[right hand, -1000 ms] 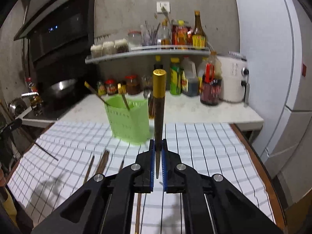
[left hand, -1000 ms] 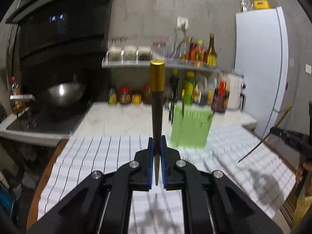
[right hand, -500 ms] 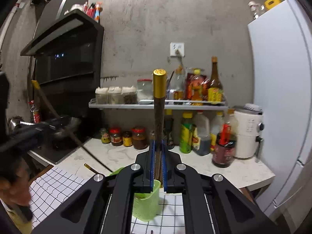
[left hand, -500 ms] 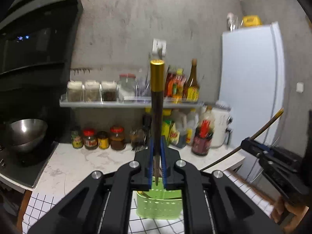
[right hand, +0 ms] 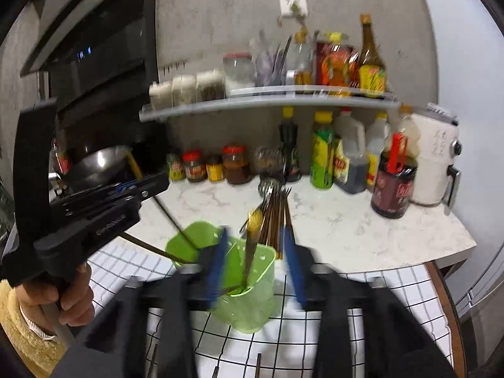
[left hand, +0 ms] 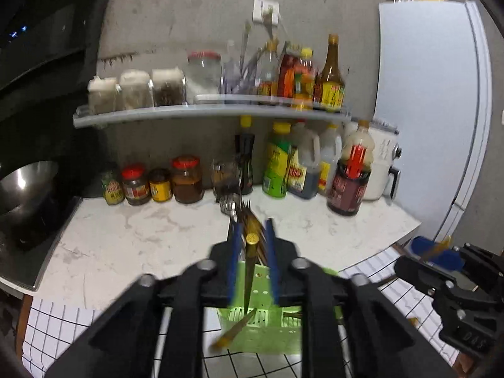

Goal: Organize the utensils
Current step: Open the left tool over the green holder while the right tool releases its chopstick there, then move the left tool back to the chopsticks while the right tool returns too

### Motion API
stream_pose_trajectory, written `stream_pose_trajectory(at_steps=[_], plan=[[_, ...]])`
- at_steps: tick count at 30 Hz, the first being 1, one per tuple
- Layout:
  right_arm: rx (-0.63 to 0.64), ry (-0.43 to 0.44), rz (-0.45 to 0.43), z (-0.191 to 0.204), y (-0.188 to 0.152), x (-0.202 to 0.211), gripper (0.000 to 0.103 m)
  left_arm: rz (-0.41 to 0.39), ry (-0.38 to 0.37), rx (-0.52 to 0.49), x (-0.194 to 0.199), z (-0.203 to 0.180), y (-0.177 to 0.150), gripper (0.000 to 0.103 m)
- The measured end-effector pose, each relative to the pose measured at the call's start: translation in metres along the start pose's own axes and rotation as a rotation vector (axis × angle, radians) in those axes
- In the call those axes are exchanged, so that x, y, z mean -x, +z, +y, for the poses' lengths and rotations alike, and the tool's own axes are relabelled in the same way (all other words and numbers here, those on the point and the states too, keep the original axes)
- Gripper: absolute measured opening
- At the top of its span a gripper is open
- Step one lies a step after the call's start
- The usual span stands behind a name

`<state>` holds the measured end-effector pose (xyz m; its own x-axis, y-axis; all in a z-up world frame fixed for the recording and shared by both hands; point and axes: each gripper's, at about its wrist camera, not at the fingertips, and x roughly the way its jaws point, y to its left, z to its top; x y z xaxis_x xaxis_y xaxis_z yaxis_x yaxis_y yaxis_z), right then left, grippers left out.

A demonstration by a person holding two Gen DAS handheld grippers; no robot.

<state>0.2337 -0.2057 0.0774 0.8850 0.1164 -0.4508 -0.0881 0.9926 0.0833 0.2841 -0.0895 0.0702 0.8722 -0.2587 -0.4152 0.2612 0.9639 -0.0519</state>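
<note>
We have moved both units from over the checked cloth to above the green holder (right hand: 242,286). The left hand-held gripper (left hand: 253,264) and right hand-held gripper (right hand: 254,264) are opening; each gold-capped chopstick (left hand: 250,271), previously clamped upright, now stands loose between the jaws, dropping into the holder.

We look forward and somewhat down along each gripper, close above the green holder (left hand: 261,321) on the checked cloth (right hand: 393,286). Both views face the shelf (left hand: 208,111) of bottles and share it, the counter (right hand: 362,220) and the holder.
</note>
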Motion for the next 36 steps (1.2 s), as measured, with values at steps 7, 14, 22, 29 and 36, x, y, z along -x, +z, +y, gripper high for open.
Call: stream_pose_trajectory(at_steps=[7, 14, 22, 29, 36], plan=[[-0.002, -0.056, -0.028, -0.013, -0.03, 0.078, 0.047, -0.068, 0.076, -0.019, 0.1, 0.004, -0.012, 0.037], [-0.008, -0.057, 0.097, -0.004, -0.118, 0.121, 0.047, 0.142, 0.164, -0.026, 0.151, 0.024, -0.108, 0.037], [-0.085, -0.067, 0.226, -0.001, -0.196, 0.134, 0.047, 0.41, 0.162, 0.02, 0.16, 0.03, -0.216, 0.037], [-0.111, -0.082, 0.326, 0.006, -0.23, 0.129, 0.047, 0.543, 0.05, 0.05, 0.159, 0.006, -0.256, 0.037], [-0.086, -0.103, 0.34, 0.009, -0.243, 0.132, 0.046, 0.552, -0.077, -0.003, 0.166, -0.033, -0.266, 0.037]])
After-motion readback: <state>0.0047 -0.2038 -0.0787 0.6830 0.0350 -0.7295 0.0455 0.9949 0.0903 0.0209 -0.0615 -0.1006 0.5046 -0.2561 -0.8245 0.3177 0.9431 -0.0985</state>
